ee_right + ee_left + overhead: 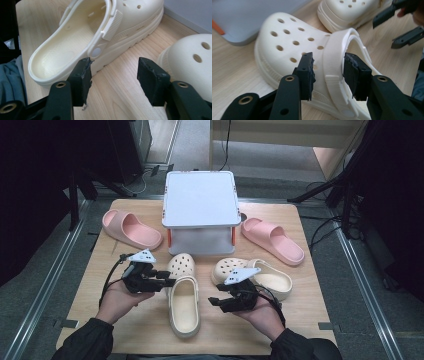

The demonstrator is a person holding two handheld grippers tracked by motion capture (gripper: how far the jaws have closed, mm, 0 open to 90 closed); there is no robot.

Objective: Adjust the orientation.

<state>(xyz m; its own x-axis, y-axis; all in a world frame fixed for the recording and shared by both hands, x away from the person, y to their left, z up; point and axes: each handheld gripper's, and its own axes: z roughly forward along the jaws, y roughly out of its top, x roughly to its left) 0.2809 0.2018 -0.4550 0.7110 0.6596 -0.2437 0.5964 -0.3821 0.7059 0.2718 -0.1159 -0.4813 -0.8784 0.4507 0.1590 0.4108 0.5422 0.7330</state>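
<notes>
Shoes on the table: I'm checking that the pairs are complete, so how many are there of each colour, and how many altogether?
Cream clogs: 2, the left clog and the right clog
Pink slides: 2, the left slide and the right slide
Total: 4 shoes, so two full pairs.

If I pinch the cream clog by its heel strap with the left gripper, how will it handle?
The cream clog looks like moulded foam, so probably light. Its heel strap sits on a side rivet, so the shoe may swing under the left gripper. The ribbed strap face should resist slipping.
</notes>
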